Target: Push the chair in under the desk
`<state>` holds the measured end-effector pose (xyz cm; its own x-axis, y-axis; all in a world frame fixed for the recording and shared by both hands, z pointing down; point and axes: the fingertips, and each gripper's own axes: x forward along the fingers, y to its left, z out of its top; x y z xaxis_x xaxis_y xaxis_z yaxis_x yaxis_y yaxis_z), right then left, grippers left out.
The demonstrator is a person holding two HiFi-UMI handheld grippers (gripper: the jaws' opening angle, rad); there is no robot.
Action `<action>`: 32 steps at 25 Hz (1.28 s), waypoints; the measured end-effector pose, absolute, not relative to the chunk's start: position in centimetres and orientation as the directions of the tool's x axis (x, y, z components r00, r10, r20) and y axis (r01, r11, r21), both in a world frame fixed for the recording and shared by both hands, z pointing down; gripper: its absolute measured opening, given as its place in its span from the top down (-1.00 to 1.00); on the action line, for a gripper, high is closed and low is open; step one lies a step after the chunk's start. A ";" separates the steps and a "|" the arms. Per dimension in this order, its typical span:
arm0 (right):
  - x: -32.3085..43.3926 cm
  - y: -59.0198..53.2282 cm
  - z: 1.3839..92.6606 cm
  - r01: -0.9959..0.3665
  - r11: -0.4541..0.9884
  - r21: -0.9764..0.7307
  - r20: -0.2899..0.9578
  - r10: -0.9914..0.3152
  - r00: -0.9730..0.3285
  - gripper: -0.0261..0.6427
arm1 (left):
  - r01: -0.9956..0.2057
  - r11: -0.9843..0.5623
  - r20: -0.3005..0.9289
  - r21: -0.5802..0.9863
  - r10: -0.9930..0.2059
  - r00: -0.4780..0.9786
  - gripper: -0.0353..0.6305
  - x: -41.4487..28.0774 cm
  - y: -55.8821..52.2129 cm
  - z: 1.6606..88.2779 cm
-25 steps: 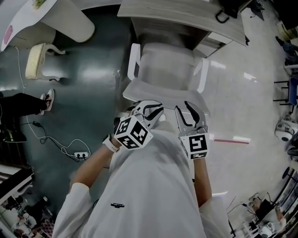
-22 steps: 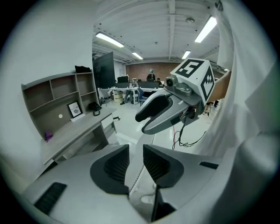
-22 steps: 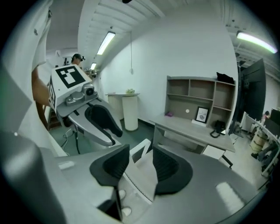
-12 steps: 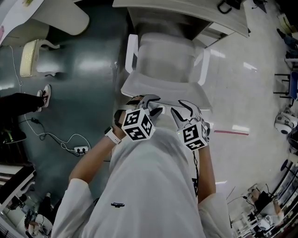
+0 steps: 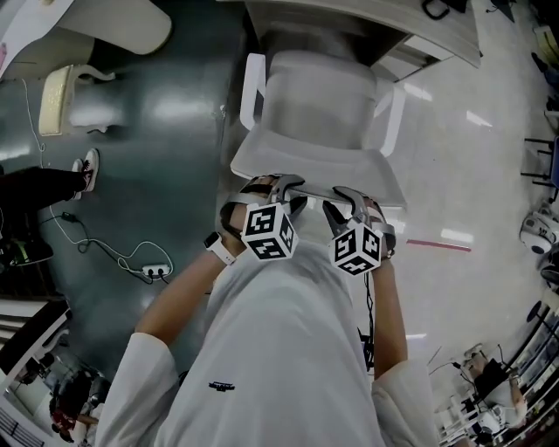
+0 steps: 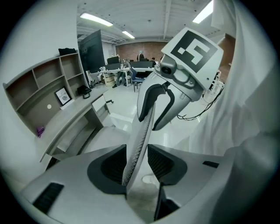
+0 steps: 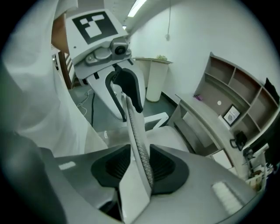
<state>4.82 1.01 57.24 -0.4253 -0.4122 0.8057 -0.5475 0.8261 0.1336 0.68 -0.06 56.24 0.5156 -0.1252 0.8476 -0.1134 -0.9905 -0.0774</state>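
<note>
Beyond the chair (image 5: 319, 100), the desk (image 5: 367, 13) is cut off.

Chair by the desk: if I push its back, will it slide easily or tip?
The chair looks like rigid moulded plastic, so probably light and stiff. The floor is glossy, so it likely slides. Pushing high on the backrest could tip it.

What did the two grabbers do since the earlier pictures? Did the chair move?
Both hand-held grippers sank over the backrest of the chair. The left hand-held gripper has just opened its jaws; the right hand-held gripper opened wider, then closed slightly. The backrest's top edge now stands between each pair of jaws, not pinched. The chair itself looks unmoved at the desk.
</note>
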 end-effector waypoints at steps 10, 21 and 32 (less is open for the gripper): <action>5.1 0.6 58.1 -0.512 0.840 0.181 0.807 -0.425 -0.410 0.54 | -0.070 -0.993 0.876 -0.094 -0.116 0.468 0.53 0.8 -0.5 57.9; 6.8 -3.5 58.1 -0.543 0.821 0.177 0.803 -0.439 -0.403 0.51 | -0.115 -0.987 0.858 -0.114 -0.156 0.490 0.52 2.3 -4.3 58.0; 7.6 -7.7 58.2 -0.529 0.832 0.167 0.797 -0.429 -0.424 0.51 | -0.126 -0.984 0.850 -0.129 -0.175 0.498 0.52 3.0 -8.4 58.0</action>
